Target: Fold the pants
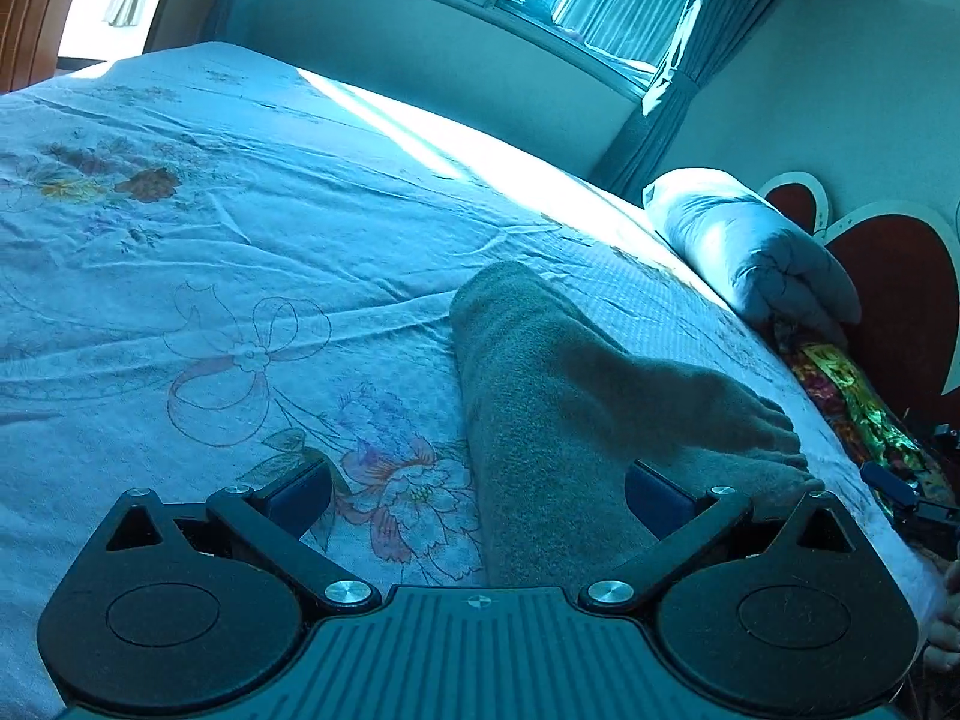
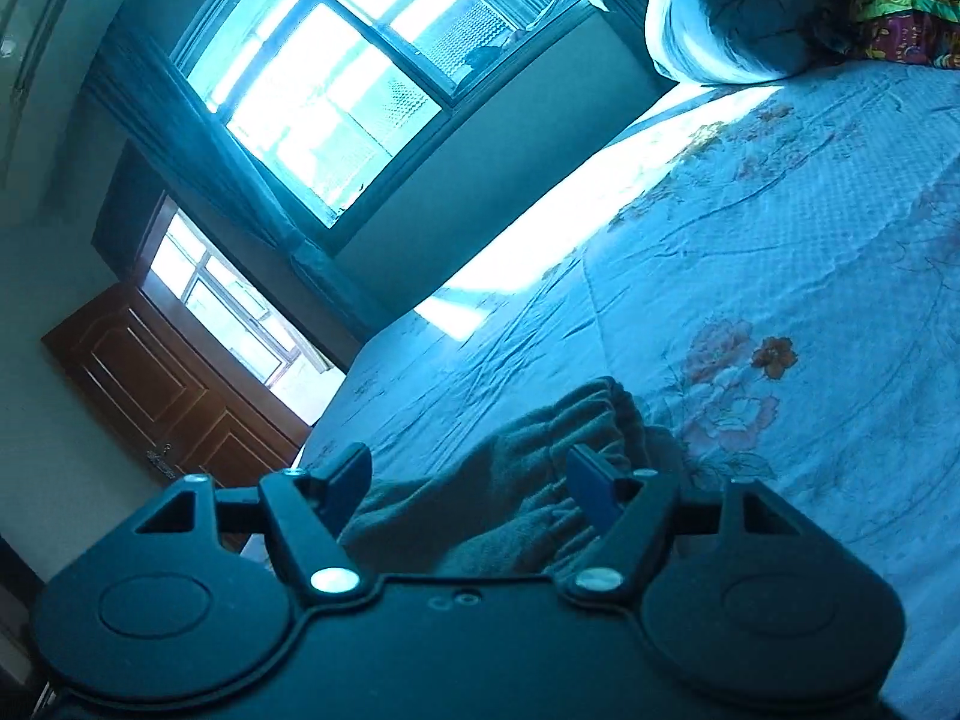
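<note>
Grey fleecy pants (image 1: 528,384) lie in a long folded strip on the bed (image 1: 198,276), both claws spread and gripping nothing.

Soft, limp, light by the look; should sag if pinched mid-span, so I'd grab the gathered waistband (image 2: 600,408) and the far end. Left claw (image 1: 477,498) straddles the strip; right claw (image 2: 468,480) hangs over the waistband, pads clear. No readable labels or writing.

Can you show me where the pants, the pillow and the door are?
pants (image 1: 540,372): left wrist view, middle of the folded grey cloth.
pillow (image 1: 756,246): left wrist view, its puffy middle.
door (image 2: 150,384): right wrist view, a brown wooden panel.
</note>
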